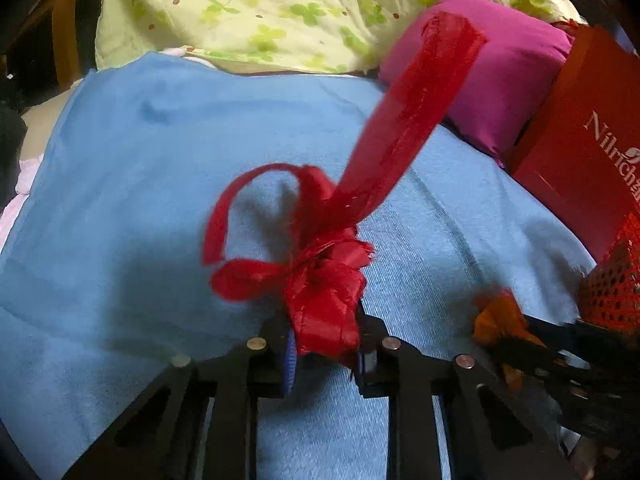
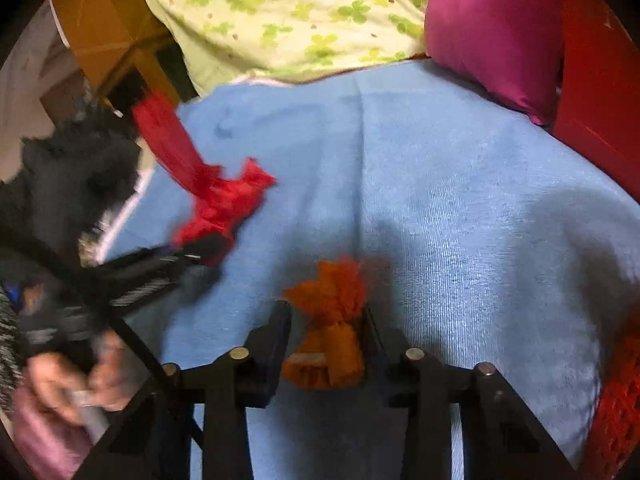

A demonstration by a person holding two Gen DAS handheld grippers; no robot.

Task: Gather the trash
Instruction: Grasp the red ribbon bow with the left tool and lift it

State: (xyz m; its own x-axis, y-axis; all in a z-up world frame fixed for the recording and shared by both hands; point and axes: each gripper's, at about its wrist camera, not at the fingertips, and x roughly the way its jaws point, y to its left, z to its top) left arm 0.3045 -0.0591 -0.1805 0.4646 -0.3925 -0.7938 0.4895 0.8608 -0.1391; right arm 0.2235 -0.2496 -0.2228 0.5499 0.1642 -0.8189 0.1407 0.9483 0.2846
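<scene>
A crumpled red ribbon [image 1: 320, 280] with a loop and one long tail sticks up from my left gripper [image 1: 324, 328], which is shut on its bunched end above the blue cloth [image 1: 140, 200]. The right wrist view shows that gripper [image 2: 192, 252] at the left with the red ribbon [image 2: 224, 200] in it. My right gripper [image 2: 326, 320] is shut on a frayed orange scrap [image 2: 332, 300], its fingers pressing both sides. From the left wrist view, the orange scrap [image 1: 496, 312] and the right gripper [image 1: 500, 328] sit at the lower right.
A green floral pillow [image 1: 260, 12] and a magenta cushion [image 1: 492, 80] lie at the back. A red box [image 1: 580, 140] with white lettering stands at the right, and a red mesh basket [image 1: 612, 292] is below it. A person's hand [image 2: 68, 380] works the left gripper.
</scene>
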